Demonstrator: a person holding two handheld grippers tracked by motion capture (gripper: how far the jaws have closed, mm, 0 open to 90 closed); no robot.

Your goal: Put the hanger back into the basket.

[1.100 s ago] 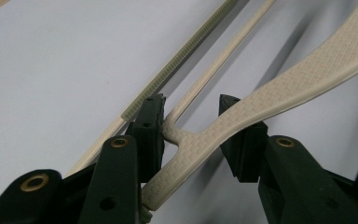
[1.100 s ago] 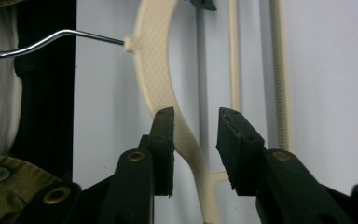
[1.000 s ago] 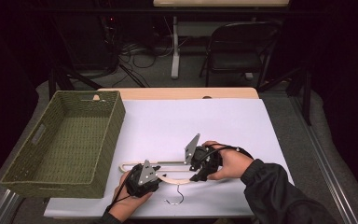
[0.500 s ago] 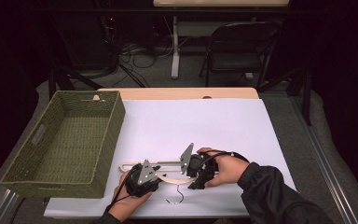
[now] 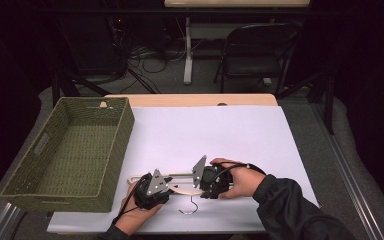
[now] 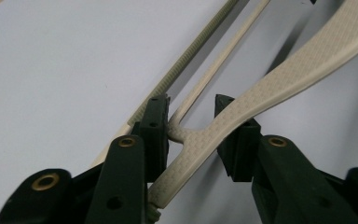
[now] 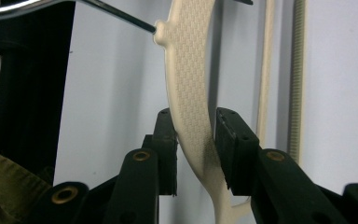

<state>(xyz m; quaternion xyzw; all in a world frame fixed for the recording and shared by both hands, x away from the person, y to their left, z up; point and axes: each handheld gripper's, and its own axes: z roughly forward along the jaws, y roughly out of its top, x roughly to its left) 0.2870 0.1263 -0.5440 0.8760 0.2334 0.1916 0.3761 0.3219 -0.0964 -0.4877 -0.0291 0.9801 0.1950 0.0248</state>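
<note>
Currently a cream hanger [image 5: 180, 190] is being kept flat on the white surface [image 5: 220, 135] near its front edge, toward the front left corner, with its metal hook [image 5: 189, 206] being pointed at the person's side. One end of the hanger is being pinched by the left gripper [image 6: 192, 122], whose fingers [image 6: 154, 122] have just been closing; in the left gripper view one pad is being pressed against the joint where the thin bar meets the flat arm, while the other is being touched by the arm's edge. The other arm of the hanger is being clamped by the right gripper [image 7: 195, 135], whose fingers [image 7: 233, 140] have likewise just been closing and are being held against both faces of the textured plastic. A green woven basket [image 5: 70, 155] is being left at the surface's left edge, just beside the hanger's end.
</note>
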